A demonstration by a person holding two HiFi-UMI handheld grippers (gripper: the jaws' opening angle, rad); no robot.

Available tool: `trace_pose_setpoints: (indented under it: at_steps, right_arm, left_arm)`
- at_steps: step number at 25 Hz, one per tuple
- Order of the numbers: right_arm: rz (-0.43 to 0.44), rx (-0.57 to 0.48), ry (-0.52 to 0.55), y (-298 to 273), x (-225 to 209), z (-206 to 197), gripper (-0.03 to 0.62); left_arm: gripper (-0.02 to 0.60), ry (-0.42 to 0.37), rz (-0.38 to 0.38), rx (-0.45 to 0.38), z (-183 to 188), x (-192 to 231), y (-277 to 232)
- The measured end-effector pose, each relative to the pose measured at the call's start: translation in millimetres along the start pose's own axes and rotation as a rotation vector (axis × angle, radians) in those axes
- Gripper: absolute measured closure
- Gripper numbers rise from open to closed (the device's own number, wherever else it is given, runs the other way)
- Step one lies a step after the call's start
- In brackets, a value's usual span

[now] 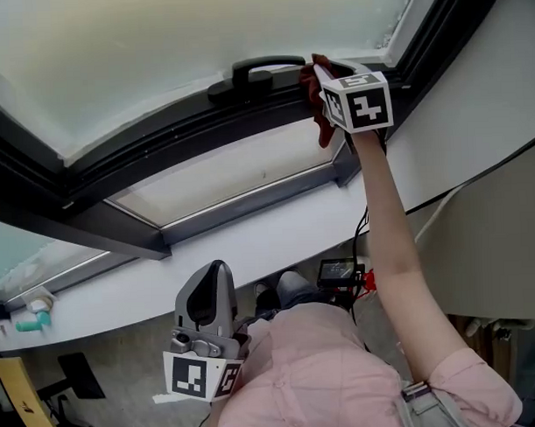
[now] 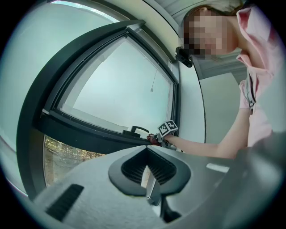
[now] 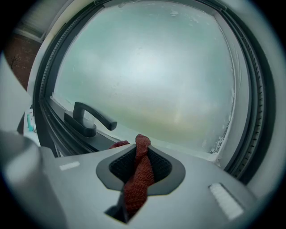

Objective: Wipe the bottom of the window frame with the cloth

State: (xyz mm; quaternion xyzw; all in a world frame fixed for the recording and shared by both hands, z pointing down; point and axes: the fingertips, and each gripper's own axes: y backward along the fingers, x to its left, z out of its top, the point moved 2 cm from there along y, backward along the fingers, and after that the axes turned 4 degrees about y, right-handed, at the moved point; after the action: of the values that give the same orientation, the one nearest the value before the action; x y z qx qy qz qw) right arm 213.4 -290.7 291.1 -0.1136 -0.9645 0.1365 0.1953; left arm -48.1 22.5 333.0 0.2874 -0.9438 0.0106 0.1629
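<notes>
The left gripper point(image 1: 211, 293) hung low near the person's chest, well back from the window, its jaws drawn together with nothing between them, so it had no part in the wipe. Farther out, the right arm point(image 1: 400, 247) reached up over the white sill point(image 1: 251, 244) to the right gripper point(image 3: 136, 179), whose jaws were closed on a twisted red cloth point(image 3: 138, 172). The cloth ran up between the jaws and stuck out past their tips, with a loose fold bunched just left of them. That front end lay against, or just short of, the dark bottom rail of the window frame point(image 1: 160, 142); the views did not settle which. The black handle point(image 3: 89, 118) stood just left of the jaws, and the frame's right corner lay near on their right. The frosted pane point(image 3: 147, 67) rose beyond the tips, with whitish specks along its edge ahead and to the right. The wipe looked under way rather than finished. No cleaned stretch could be told from an uncleaned one, so the long run of rail left of the handle and the short piece toward the right corner probably remained to be covered.
</notes>
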Motion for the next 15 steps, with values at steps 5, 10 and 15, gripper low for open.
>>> trace_pose_setpoints:
  at_steps: [5, 10, 15]
  right_arm:
    - [-0.034, 0.018, 0.001, -0.1, -14.2, -7.6, 0.528]
    - [-0.049, 0.021, 0.007, 0.3, -24.3, -11.1, 0.528]
    - [-0.039, 0.029, 0.031, -0.8, -28.4, -11.6, 0.528]
  left_arm:
    - [0.584, 0.0, -0.009, 0.001, 0.8, 2.6, -4.7]
    - [0.584, 0.002, -0.02, 0.012, -1.8, 1.9, -15.7]
    - [0.584, 0.01, -0.027, 0.029, -6.4, 0.3, -35.6]
